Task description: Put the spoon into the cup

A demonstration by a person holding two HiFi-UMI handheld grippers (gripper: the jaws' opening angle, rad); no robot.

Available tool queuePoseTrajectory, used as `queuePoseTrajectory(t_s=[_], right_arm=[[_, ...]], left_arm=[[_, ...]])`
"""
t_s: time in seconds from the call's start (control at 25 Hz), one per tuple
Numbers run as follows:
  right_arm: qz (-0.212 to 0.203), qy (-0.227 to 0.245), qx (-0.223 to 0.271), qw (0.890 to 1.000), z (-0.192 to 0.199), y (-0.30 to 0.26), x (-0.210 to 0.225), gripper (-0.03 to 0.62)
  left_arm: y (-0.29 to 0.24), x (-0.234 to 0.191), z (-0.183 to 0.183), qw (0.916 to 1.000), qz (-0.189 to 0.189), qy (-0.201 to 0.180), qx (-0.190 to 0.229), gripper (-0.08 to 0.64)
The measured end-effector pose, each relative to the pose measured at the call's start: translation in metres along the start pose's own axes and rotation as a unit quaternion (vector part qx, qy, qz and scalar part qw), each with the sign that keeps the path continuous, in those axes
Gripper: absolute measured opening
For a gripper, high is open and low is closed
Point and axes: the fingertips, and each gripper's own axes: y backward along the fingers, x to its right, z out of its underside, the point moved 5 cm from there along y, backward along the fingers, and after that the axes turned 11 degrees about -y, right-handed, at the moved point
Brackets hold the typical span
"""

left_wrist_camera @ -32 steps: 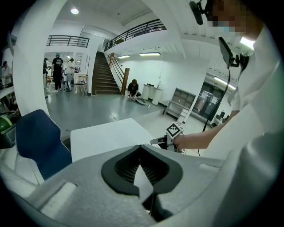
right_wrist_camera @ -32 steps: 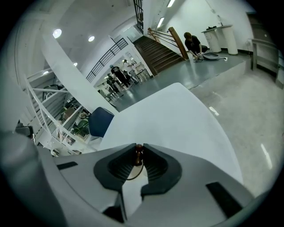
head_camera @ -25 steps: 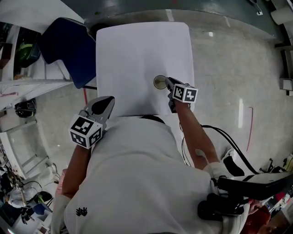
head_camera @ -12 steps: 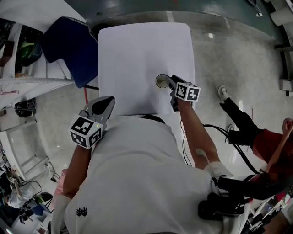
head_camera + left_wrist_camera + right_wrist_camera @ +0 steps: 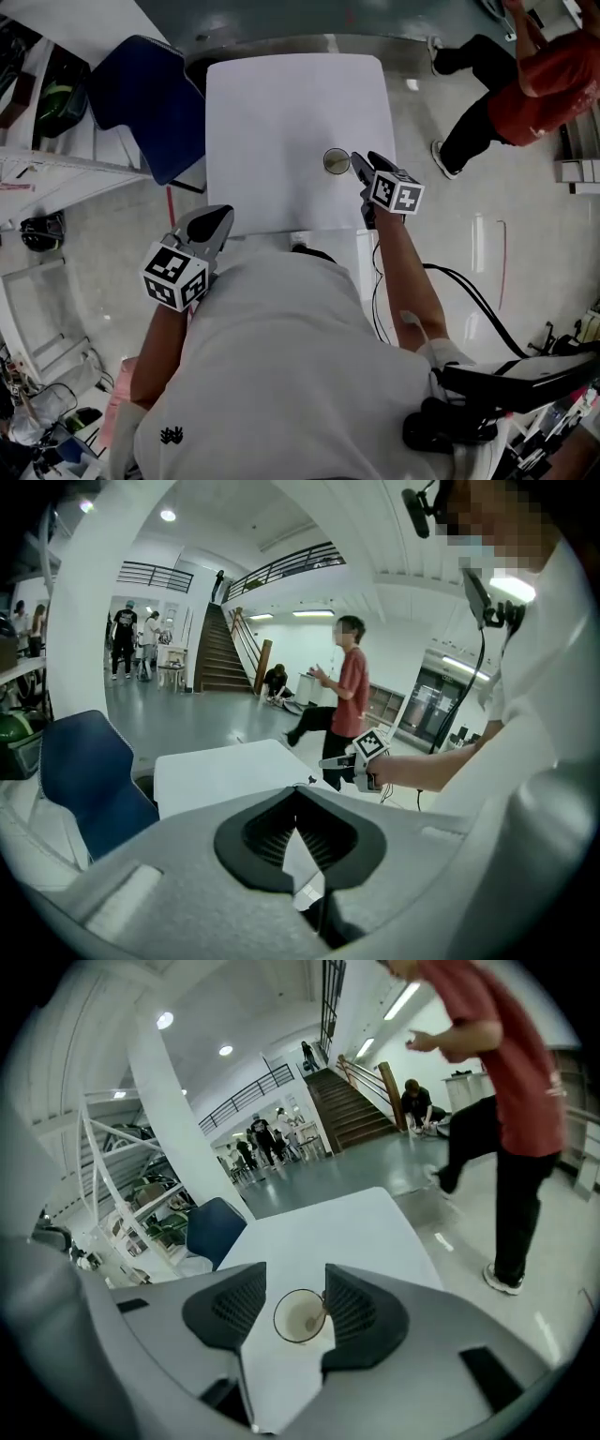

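Note:
A small pale cup (image 5: 336,161) stands on the white table (image 5: 281,112), near its right front part. In the right gripper view the cup (image 5: 300,1316) shows from above, with the spoon (image 5: 315,1316) standing in it and leaning on the right rim. My right gripper (image 5: 295,1279) hangs just above and behind the cup; its jaws are opening, and neither pad touches the cup or the spoon. In the head view it (image 5: 367,163) sits right of the cup. My left gripper (image 5: 217,217) is held off the table's near left corner, its pads (image 5: 296,794) meeting with nothing between them.
A blue chair (image 5: 141,94) stands at the table's left side. A person in a red shirt (image 5: 525,84) walks on the floor to the table's right. Cables (image 5: 459,281) trail on the floor at my right. Shelving (image 5: 37,141) fills the left edge.
My right gripper has opened and lifted away from the cup, with the spoon left inside. The left gripper shifted a little. The person in red walked past on the right, toward the far side.

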Motion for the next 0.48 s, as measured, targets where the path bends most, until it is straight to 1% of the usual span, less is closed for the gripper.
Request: queuePoseTrajectory(t_s=[0.16, 0.24, 0.32, 0.48], right_arm=[[0.003, 0.034, 0.027, 0.999, 0.012, 0.037, -0.043, 0.158], [0.004, 0.05, 0.033, 0.998, 0.024, 0.054, -0.064, 0.107], [-0.001, 0.059, 0.031, 0.998, 0.043, 0.069, -0.085, 0.053], [-0.012, 0.068, 0.023, 0.997, 0.086, 0.094, -0.129, 0.017]], left_arm=[[0.034, 0.001, 0.015, 0.9999, 0.006, -0.003, 0.014, 0.009], [0.048, 0.004, 0.024, 0.9996, 0.012, -0.004, 0.024, 0.009], [0.065, 0.008, 0.035, 0.9993, 0.019, -0.004, 0.032, 0.009], [0.098, 0.013, 0.059, 0.9984, 0.032, 0.011, 0.046, 0.009]])
